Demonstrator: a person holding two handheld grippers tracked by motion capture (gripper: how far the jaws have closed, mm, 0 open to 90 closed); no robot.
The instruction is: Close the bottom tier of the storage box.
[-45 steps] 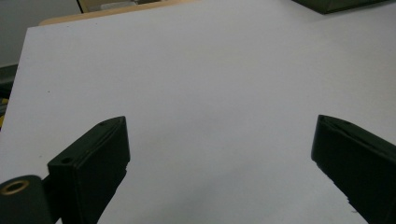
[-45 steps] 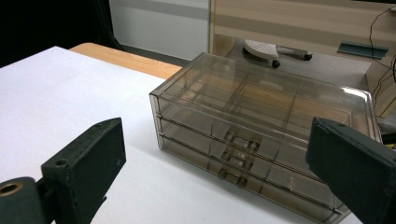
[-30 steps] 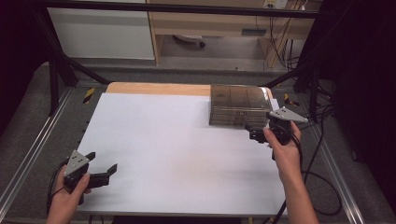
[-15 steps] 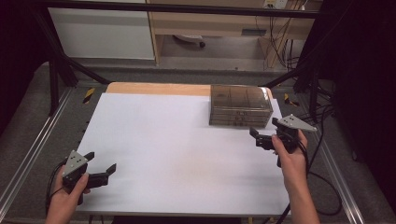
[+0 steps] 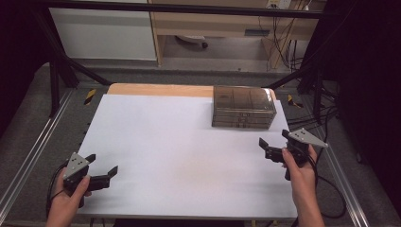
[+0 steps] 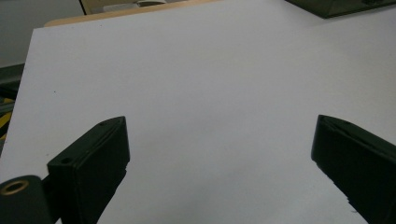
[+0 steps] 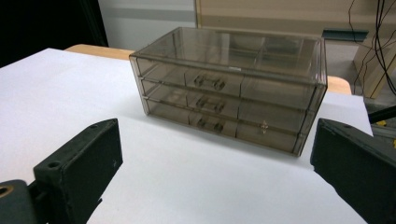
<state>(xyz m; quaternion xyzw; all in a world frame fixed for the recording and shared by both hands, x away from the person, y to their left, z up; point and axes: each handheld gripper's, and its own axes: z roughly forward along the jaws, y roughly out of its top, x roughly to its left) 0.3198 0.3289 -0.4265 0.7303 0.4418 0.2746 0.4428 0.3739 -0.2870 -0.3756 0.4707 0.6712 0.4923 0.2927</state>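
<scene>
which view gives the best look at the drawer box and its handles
The right gripper view: the smoky clear drawer box faces the camera between the open tongs, all three drawer rows shut, handles plain. The high view shows it small from above at the table's far right. The left gripper view catches just a corner at the top edge.

Smoky transparent plastic three-drawer chest (image 5: pixel 243 108), all drawers closed, stands upright at my counter's far right, untouched.

I'm working in a lab: black metal framing (image 5: pixel 56 71) is surrounding my white counter (image 5: pixel 179 142), and cables (image 5: pixel 283 52) are hanging behind.
</scene>
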